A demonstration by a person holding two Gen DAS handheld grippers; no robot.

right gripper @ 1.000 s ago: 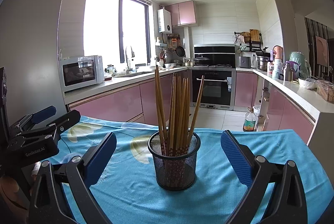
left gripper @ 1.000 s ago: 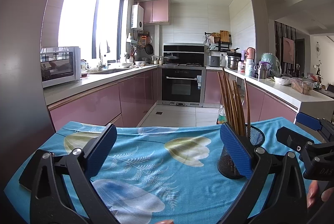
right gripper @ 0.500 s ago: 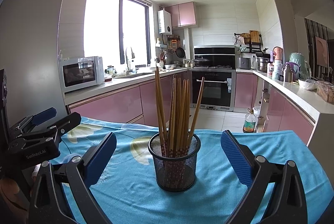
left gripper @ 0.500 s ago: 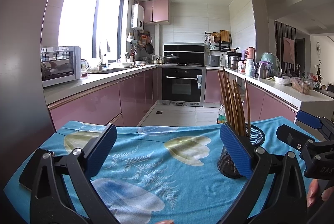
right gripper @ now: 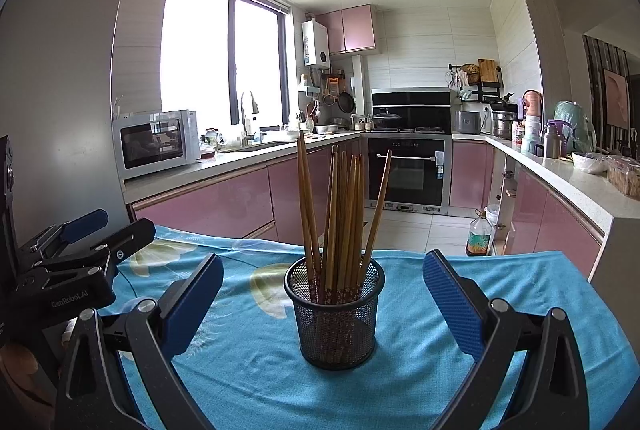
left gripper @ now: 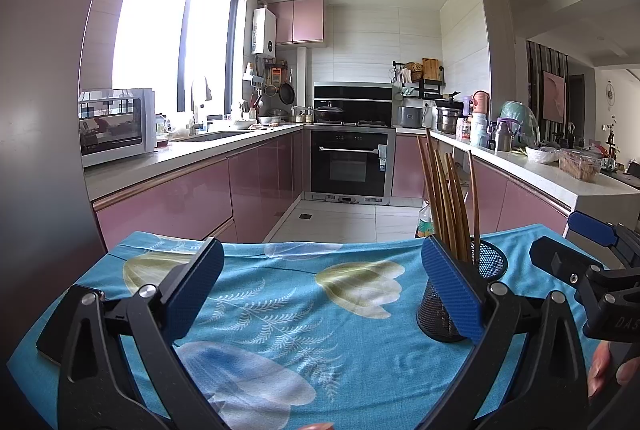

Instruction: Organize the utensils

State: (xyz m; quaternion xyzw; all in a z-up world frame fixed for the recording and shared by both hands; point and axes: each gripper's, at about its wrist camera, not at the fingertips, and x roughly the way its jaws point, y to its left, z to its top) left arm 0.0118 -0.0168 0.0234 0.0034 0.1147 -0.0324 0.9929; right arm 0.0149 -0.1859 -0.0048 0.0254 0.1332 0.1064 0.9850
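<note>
Right wrist view: the right tongs (right gripper: pixel 322 304) are spread wide and empty, framing a black mesh cup (right gripper: pixel 335 314) of wooden chopsticks (right gripper: pixel 340 218) at centre frame on the blue floral tabletop (right gripper: pixel 520 282), clear cloth on both sides. At lower left, the left tongs (left gripper: pixel 320 290) gape wide, holding nothing.
</note>
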